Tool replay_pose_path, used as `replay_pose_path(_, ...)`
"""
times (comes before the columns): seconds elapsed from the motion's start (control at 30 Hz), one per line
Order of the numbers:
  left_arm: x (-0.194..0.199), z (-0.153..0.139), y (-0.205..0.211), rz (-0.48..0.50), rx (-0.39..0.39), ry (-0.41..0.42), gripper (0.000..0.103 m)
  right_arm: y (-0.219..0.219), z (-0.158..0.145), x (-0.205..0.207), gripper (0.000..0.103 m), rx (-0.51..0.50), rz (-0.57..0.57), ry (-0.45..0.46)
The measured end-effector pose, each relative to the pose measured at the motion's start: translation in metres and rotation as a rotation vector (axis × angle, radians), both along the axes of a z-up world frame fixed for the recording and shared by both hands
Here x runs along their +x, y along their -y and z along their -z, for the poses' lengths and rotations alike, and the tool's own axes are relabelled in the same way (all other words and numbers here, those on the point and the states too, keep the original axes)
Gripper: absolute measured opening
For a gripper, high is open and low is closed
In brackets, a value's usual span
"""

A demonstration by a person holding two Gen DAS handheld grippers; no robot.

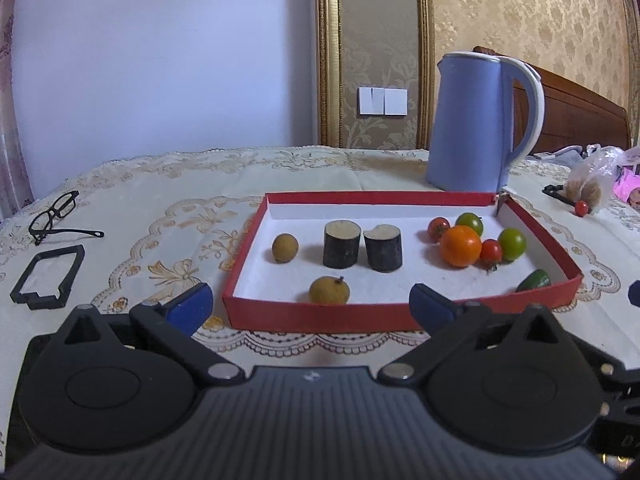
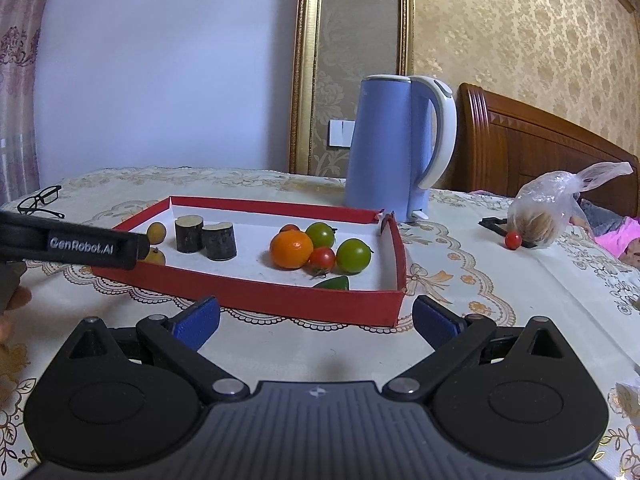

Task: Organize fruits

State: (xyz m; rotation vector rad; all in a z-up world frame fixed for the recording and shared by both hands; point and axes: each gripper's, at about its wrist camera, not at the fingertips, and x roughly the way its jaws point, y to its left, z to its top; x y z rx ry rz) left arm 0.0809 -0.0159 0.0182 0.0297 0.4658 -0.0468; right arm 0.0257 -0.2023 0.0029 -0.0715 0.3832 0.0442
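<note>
A red tray (image 1: 320, 316) with a white floor lies on the table. In it are two brown longans (image 1: 329, 290), two dark sugarcane stubs (image 1: 341, 244), an orange (image 1: 460, 246), red and green cherry tomatoes (image 1: 512, 243) and a green fruit (image 1: 534, 280) at the front right corner. My left gripper (image 1: 312, 304) stands open just before the tray's front wall, nothing between its fingers. My right gripper (image 2: 316, 318) is open too, in front of the tray (image 2: 280, 300). In the right wrist view the left gripper's finger (image 2: 80, 246) reaches over the tray's left corner.
A blue kettle (image 1: 468, 120) stands behind the tray. Glasses (image 1: 56, 212) and a black frame (image 1: 48, 276) lie at the left. A plastic bag (image 2: 548, 208) and a loose red tomato (image 2: 513, 240) sit at the right, near a wooden headboard.
</note>
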Motion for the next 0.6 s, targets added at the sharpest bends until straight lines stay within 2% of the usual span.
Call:
replay_pose_path(0.2,-0.003,0.003,0.000,0.036,-0.023,-0.021,0.103,0.000,0.000,-0.002,0.103,-0.011,0.001,0.002)
replay_pose_path(0.37,-0.007,0.007,0.003,0.041,-0.004,-0.004,0.103,0.003,0.001,-0.002,0.103,-0.011,0.004,-0.006)
replay_pose_path(0.6,-0.005,0.014,0.006,0.046,0.006,-0.008,0.103,0.014,0.007,0.012,0.103,0.054,0.023,-0.070)
